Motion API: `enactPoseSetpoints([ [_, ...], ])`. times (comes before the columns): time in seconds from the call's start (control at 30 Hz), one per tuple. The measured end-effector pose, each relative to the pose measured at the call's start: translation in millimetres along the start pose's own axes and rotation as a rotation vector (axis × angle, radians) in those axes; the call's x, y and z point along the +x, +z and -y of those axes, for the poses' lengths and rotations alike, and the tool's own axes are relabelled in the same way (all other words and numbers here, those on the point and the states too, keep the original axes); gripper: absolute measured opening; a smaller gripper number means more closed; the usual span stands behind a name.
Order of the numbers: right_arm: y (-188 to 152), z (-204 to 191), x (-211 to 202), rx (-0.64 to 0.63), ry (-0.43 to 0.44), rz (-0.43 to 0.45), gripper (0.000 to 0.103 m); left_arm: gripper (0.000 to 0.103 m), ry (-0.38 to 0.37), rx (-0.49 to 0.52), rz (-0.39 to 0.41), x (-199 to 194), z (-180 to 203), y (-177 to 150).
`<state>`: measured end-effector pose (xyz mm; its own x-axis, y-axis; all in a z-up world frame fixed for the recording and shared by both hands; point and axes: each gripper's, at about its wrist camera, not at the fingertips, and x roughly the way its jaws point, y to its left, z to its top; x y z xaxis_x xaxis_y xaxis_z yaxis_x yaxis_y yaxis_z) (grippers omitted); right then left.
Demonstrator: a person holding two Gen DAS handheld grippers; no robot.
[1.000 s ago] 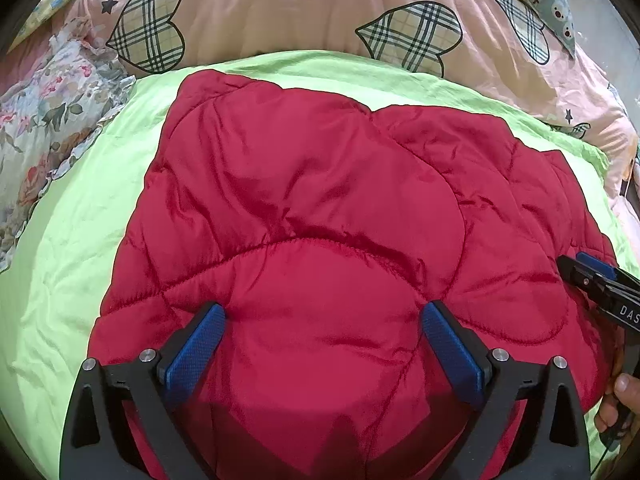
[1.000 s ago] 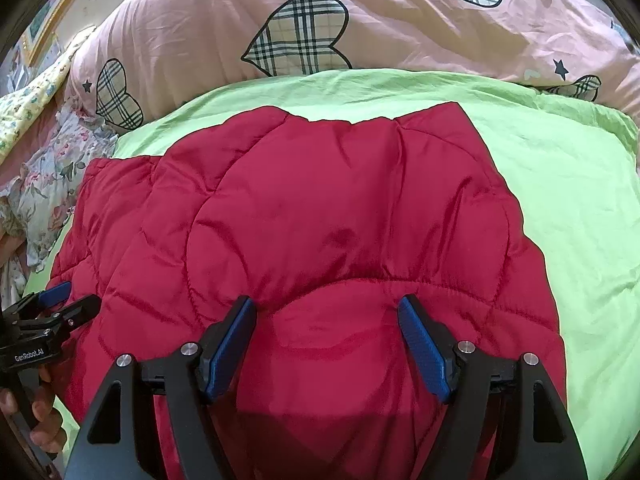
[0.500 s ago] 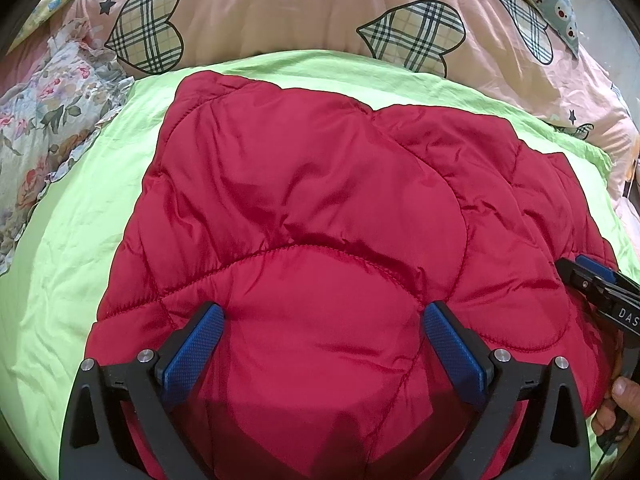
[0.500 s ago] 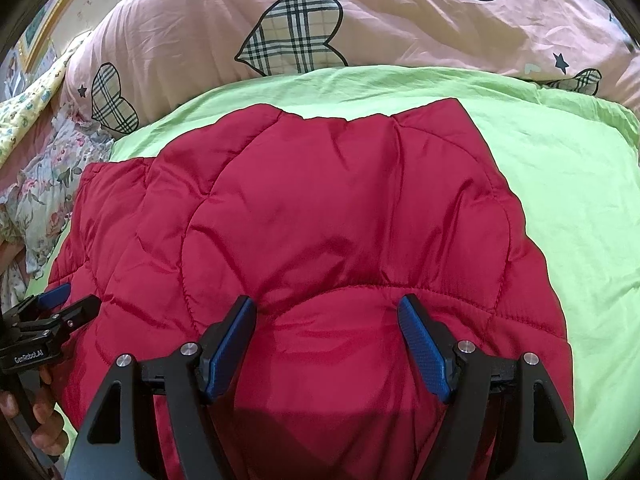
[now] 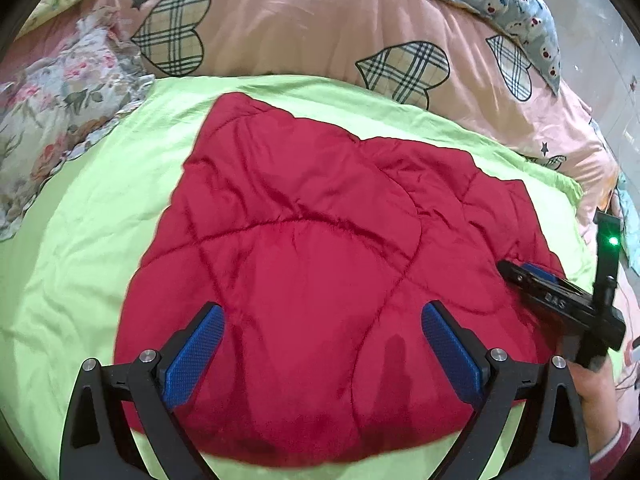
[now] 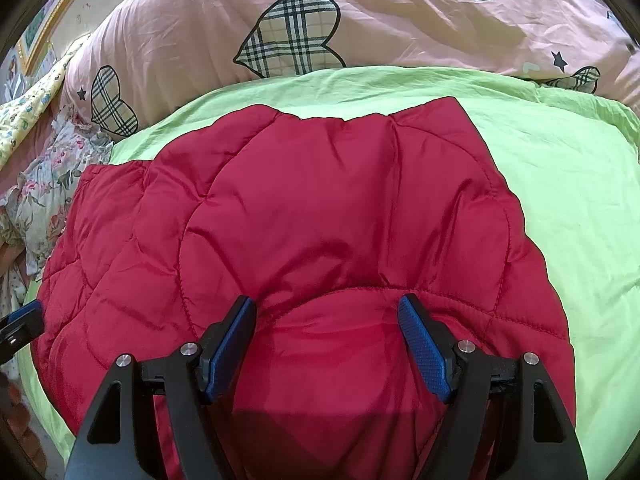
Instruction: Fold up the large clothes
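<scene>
My left tongs point(image 5: 322, 354) wide open over the red jacket point(image 5: 320, 272), my right tongs point(image 6: 328, 346) wide open too, holding nothing, green sheet point(image 6: 580, 200) at 3 o'clock

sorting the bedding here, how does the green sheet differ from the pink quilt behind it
The green sheet is plain; the pink quilt carries plaid hearts and small stars. The green sheet lies flat with the red jacket on it; the pink quilt is bunched up behind and bears no jacket. Both are wrinkled bedding.

Red quilted jacket point(image 5: 320, 264), lime-green sheet point(image 5: 92, 240), pink duvet point(image 5: 304, 20) w/ plaid hearts, floral cloth point(image 5: 52, 96)
</scene>
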<state>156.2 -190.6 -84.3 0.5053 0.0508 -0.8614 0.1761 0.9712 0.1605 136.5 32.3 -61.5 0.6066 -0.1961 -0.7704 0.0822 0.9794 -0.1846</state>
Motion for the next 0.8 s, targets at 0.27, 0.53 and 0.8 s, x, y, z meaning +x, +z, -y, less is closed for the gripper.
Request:
enactPoseSetpoints([
  [0.27, -2, 0, -12, 0.018, -0.028, -0.003, 0.073, 0.101, 0.070, 0.047, -0.068, 27, -2, -11],
  [0.53, -30, -26, -74, -0.053, 0.015, 0.053, 0.075, 0.102, 0.094, 0.067, -0.051, 38, 3, -9],
  [0.8, -50, -22, -41, -0.096, -0.039, -0.012, 0.076, 0.100, 0.046, 0.062, -0.042, 3, 8, -15],
])
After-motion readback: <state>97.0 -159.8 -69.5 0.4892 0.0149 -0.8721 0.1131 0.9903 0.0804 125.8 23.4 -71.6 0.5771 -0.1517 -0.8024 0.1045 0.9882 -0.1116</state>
